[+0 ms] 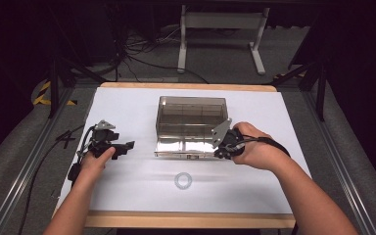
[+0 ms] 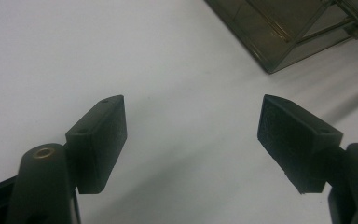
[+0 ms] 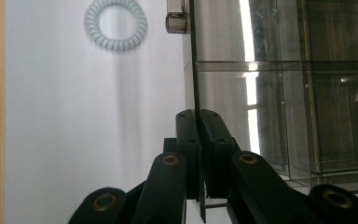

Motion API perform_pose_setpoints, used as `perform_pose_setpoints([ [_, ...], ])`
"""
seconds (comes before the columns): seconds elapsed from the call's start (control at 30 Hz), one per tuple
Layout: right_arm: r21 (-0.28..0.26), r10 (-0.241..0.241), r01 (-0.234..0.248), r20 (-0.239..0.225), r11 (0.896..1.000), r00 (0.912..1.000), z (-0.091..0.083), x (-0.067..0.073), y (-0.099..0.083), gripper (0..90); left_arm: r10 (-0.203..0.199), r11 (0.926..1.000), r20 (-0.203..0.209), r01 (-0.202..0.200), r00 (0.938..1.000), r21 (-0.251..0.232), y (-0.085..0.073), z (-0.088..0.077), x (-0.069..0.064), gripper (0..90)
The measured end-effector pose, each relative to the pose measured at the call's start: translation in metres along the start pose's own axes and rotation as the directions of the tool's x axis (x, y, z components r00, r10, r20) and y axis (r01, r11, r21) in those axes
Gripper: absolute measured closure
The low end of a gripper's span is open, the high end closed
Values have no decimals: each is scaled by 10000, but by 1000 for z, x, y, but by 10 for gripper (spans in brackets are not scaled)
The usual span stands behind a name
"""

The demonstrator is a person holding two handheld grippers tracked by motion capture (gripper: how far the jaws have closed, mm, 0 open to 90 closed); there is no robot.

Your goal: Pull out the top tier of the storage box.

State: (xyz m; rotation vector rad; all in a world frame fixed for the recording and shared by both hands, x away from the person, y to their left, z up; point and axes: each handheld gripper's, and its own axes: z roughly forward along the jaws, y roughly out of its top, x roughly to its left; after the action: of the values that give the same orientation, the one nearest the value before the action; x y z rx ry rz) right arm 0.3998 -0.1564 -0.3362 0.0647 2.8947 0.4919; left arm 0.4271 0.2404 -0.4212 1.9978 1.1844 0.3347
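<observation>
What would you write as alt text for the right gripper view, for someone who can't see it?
The right gripper has its two black fingers pinched shut on the thin edge of a smoky clear plastic box's lid. The divided box sits on a white table, with a pale coiled hair tie lying nearby.

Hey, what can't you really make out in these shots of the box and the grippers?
- Box contents: high view, smoky walls and glare hide the compartments.
- Right hand-held gripper: its pads clamp the box lid's edge; in the high view the hand covers that grip.
- Latch: right gripper view, cut off by the top edge.
- Hair tie: high view, too small for detail.
</observation>
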Motion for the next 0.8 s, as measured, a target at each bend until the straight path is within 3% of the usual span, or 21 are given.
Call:
perform_pose_setpoints([
  [0.5, 56, -29, 29, 45, 10000, 10000, 4, 3, -2, 881, 11, 10000, 31, -11, 10000, -1, 0, 0, 0, 248],
  [0.7, -53, 226, -226, 44, 9997, 9997, 3, 3, -3, 864, -8, 10000, 68, 8, 10000, 14, 0, 0, 1, 247],
  [0.8, -196, 504, -502, 123, 9985, 9987, 1, 4, -3, 815, -14, 10000, 74, 14, 10000, 25, 0, 0, 1, 248],
])
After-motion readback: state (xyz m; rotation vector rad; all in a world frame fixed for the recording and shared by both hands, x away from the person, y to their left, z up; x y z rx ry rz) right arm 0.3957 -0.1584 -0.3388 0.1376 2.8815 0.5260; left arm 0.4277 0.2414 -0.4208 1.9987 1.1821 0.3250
